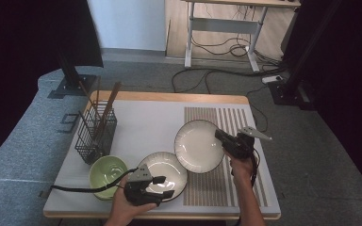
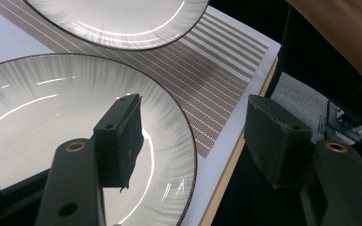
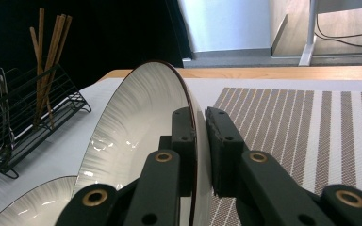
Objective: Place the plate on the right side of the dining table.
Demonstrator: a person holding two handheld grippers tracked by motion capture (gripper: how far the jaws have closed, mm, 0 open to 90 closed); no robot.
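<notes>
While right gripper (image 3: pixel 201 146) clamps far plate (image 3: pixel 136 141) rim, left gripper (image 2: pixel 193 141) wide over near plate (image 2: pixel 52 117) edge

Plates (image 1: pixel 199 145): no lettering, only a plain dark rim line.
Striped mat (image 1: pixel 245 123): woven stripes, no words or numbers.
Wire rack (image 1: pixel 95 132): no label to read.
Green bowl (image 1: pixel 107 173): no mark or brand.

Two plates (image 1: pixel 199 145) (image 1: pixel 166 173), one green bowl (image 1: pixel 107 172), one wire rack (image 1: pixel 95 133) holding several chopsticks (image 1: pixel 109 106), two grippers (image 1: pixel 165 187) (image 1: pixel 220 137).
</notes>
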